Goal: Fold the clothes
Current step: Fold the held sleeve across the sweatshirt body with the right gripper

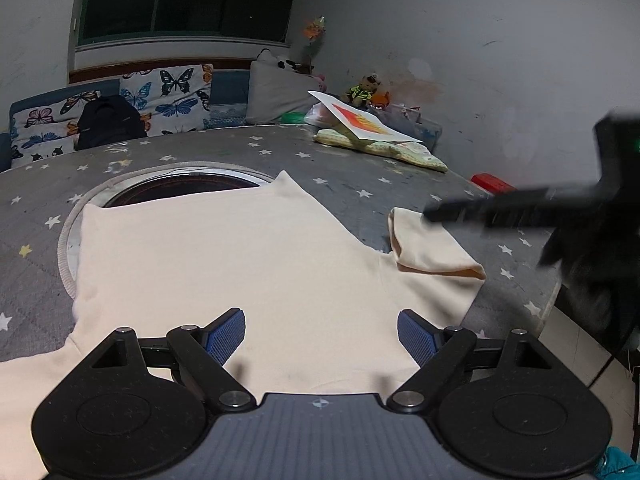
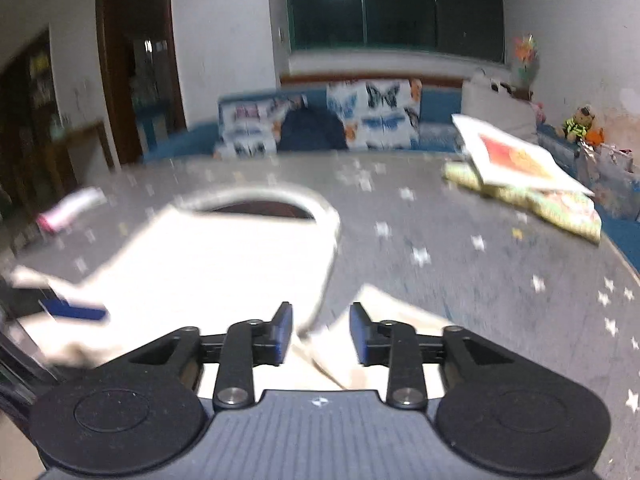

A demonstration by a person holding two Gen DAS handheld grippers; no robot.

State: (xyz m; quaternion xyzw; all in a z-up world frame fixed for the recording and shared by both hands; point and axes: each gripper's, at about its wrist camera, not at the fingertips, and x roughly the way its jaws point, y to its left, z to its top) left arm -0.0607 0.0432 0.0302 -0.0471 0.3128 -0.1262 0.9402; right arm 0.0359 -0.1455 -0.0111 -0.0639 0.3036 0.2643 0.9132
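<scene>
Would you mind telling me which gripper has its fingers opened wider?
The left gripper; its blue pads stand far apart over the cream shirt.

Butterfly cushions point(image 1: 168, 96), teddy bear point(image 1: 365, 89)

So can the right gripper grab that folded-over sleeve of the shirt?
Probably yes. The right gripper has its jaws open, and the cream sleeve lies just ahead of its fingertips with nothing in between. The picture is blurry, so I can't tell if it touches yet.

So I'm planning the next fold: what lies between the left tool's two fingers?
Only the cream shirt: in the left wrist view it spreads flat beneath the open left tool, with nothing else in the gap.
</scene>
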